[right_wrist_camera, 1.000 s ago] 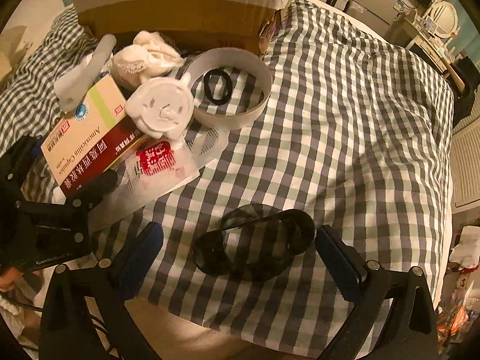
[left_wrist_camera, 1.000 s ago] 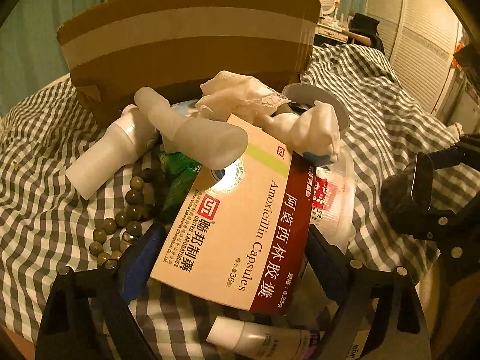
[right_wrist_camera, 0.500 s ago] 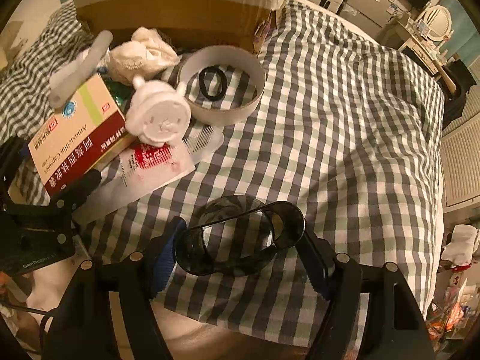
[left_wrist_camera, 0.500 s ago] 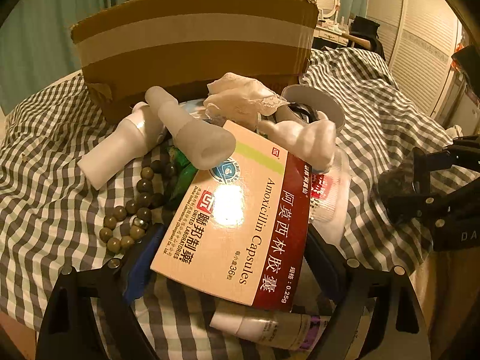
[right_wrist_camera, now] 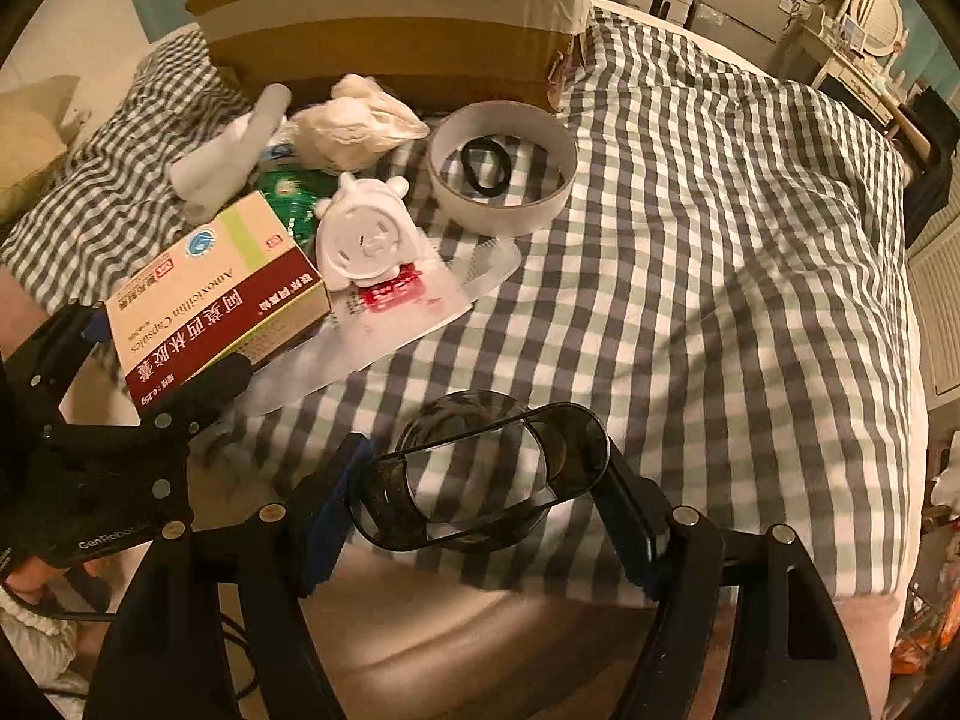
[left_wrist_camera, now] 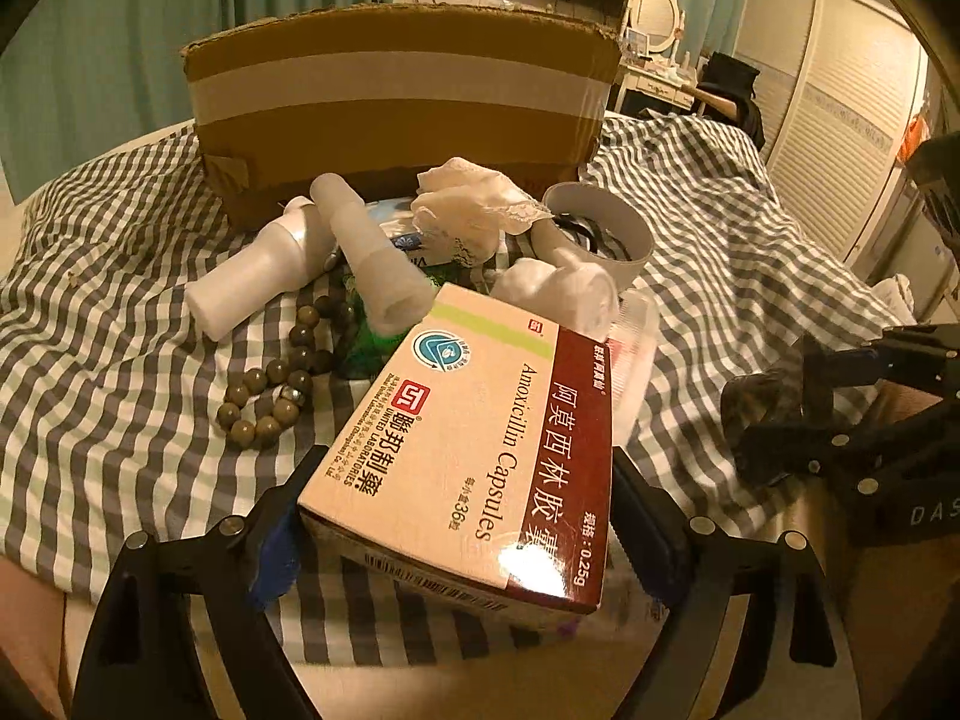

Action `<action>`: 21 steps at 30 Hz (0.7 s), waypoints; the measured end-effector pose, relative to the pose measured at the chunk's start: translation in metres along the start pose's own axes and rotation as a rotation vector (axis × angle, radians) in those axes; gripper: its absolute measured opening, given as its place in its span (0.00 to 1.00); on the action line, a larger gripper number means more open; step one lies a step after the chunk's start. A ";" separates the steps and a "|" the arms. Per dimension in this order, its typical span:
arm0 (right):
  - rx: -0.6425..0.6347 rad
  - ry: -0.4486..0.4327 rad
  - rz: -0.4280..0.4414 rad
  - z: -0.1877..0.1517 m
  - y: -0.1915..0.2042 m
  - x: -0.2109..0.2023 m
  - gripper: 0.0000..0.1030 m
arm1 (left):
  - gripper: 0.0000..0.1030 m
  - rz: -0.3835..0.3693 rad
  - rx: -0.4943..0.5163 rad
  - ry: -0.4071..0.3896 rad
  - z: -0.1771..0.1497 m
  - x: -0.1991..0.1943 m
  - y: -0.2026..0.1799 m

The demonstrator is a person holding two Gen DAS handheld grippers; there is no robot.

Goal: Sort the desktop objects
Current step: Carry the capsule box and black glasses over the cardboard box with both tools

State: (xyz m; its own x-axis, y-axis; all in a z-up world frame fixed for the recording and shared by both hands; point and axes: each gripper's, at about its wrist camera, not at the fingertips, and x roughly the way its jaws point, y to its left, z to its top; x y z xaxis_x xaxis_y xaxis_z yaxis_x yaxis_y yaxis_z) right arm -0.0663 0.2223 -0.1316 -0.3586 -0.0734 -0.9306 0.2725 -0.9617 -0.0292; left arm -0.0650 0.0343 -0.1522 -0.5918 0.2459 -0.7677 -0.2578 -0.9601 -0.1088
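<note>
A large cardboard box [left_wrist_camera: 402, 102] stands at the far side of a bed covered in a checked cloth [right_wrist_camera: 720, 252], straight ahead of both claws and beyond the heap of small things. It looks the likely place for sorted items, though its opening is not visible from here.

The left claw [left_wrist_camera: 456, 516] is clamped on a medicine box [left_wrist_camera: 474, 450], a flat carton marked Amoxicillin Capsules. Its blue pads press the two long sides, so the carton's long axis runs forward along the fingers, pointing toward the cardboard box. The carton is lifted and tilted clear of the cloth.

The right claw [right_wrist_camera: 480, 480] has just been closing and now grips a dark see-through plastic holder [right_wrist_camera: 480, 474], a ringed, rounded piece. Its long axis lies crosswise between the pads, left to right, and it appears raised just above the cloth near the bed's edge.

Beyond the left claw, between it and the cardboard box, lie two white plastic tubes [left_wrist_camera: 372, 264], crumpled white cloth [left_wrist_camera: 474, 204], a white ring-shaped band [right_wrist_camera: 504, 180] with a black hair tie [right_wrist_camera: 486, 162] inside, a white bear-faced gadget [right_wrist_camera: 366, 234] and a bead bracelet [left_wrist_camera: 270, 384] to the left.

The left claw is nearer the cardboard box; the right sits further back and to the right.
</note>
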 end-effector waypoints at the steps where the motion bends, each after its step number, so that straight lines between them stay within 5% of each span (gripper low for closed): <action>1: 0.006 0.004 0.018 -0.002 0.001 -0.001 0.71 | 0.85 -0.001 -0.006 -0.004 -0.001 -0.003 0.000; 21: 0.016 -0.066 0.056 -0.015 0.009 -0.038 0.71 | 0.83 -0.047 -0.047 -0.082 0.005 -0.046 -0.005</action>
State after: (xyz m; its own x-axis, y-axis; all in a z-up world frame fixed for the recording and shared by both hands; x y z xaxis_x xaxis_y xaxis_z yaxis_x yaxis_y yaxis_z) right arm -0.0364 0.2206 -0.1017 -0.4017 -0.1444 -0.9043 0.2802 -0.9595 0.0287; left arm -0.0408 0.0283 -0.1130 -0.6408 0.2988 -0.7071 -0.2513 -0.9520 -0.1746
